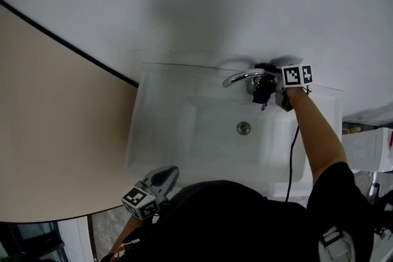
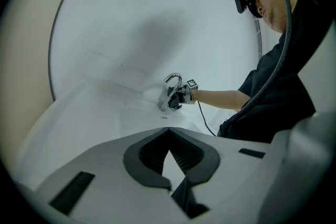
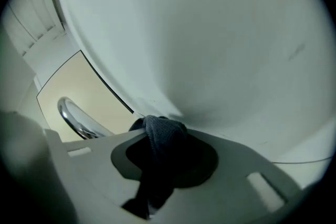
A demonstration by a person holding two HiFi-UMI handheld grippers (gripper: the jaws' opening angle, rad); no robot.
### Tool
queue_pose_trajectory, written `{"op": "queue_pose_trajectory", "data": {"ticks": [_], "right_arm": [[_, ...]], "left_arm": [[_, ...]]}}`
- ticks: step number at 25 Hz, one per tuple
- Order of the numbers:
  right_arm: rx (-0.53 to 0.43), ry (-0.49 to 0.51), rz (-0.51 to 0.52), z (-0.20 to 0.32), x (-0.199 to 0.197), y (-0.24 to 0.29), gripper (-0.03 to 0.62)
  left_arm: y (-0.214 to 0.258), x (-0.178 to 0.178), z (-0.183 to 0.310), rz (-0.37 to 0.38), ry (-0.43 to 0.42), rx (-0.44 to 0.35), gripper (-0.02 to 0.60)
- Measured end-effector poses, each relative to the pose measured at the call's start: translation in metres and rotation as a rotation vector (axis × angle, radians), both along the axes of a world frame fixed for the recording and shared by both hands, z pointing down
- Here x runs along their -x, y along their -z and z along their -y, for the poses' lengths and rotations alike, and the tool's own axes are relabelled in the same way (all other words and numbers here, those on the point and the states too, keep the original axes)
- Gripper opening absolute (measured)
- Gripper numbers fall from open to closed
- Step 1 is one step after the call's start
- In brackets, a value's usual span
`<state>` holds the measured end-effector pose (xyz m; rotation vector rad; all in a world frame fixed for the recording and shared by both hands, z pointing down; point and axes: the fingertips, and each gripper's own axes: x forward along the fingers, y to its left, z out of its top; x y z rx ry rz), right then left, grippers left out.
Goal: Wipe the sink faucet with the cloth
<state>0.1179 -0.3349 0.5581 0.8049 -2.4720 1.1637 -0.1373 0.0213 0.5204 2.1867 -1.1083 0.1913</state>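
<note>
The white sink (image 1: 161,132) fills mid-frame, with its chrome faucet (image 1: 241,77) at upper centre, spout running left. The right claw (image 1: 265,97), pinching the dark cloth (image 1: 262,90), sits just right of the faucet's base. The left claw (image 1: 164,177), pressed together and empty, hangs well apart at lower left.

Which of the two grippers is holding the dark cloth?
The right gripper, at the faucet, cloth bunched between its jaws; the left gripper, in front of the sink, is shut and empty.

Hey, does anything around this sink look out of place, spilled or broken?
Nothing stands out. The sink shows no spill, the faucet looks intact, and the right gripper holds the dark cloth at the faucet.
</note>
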Motion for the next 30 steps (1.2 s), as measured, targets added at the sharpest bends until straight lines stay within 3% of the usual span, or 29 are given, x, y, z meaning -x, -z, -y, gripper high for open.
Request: {"op": "queue_pose_trajectory", "data": {"ticks": [3,5,8,11,14,17,19,21,26,30], "right_arm": [[-0.082,-0.007,0.075,-0.007,-0.002,0.048,0.049],[-0.189,0.011,0.047,-0.013,0.003,0.084,0.049],[-0.392,0.174,-0.150,-0.032,0.037,0.129,0.051],[-0.521,0.466,-0.485,-0.054,0.095,0.135,0.051],[-0.483,0.739,-0.800,-0.068,0.142,0.105,0.051],[-0.319,0.992,-1.074,-0.101,0.151,0.053,0.051],[-0.283,1.112,-1.192,-0.122,0.142,0.032,0.055],[-0.313,1.178,-1.255,-0.136,0.125,0.026,0.057],[-0.588,1.339,-1.446,-0.153,0.076,0.022,0.069],[-0.942,1.308,-1.455,-0.145,0.068,0.028,0.069]], "left_arm": [[0.002,0.011,0.001,-0.013,0.032,-0.011,0.000],[0.003,0.020,0.002,-0.025,0.047,-0.017,0.000],[0.004,0.028,0.001,-0.038,0.056,-0.032,0.000],[0.004,0.029,0.002,-0.053,0.057,-0.053,0.000],[0.008,0.029,0.002,-0.064,0.058,-0.075,0.000],[0.011,0.037,-0.001,-0.070,0.076,-0.088,0.000],[0.011,0.047,-0.004,-0.069,0.096,-0.095,0.000],[0.009,0.057,-0.008,-0.067,0.114,-0.100,0.000],[0.010,0.060,-0.014,-0.071,0.130,-0.088,0.000],[0.010,0.055,-0.012,-0.075,0.111,-0.091,0.000]]}}
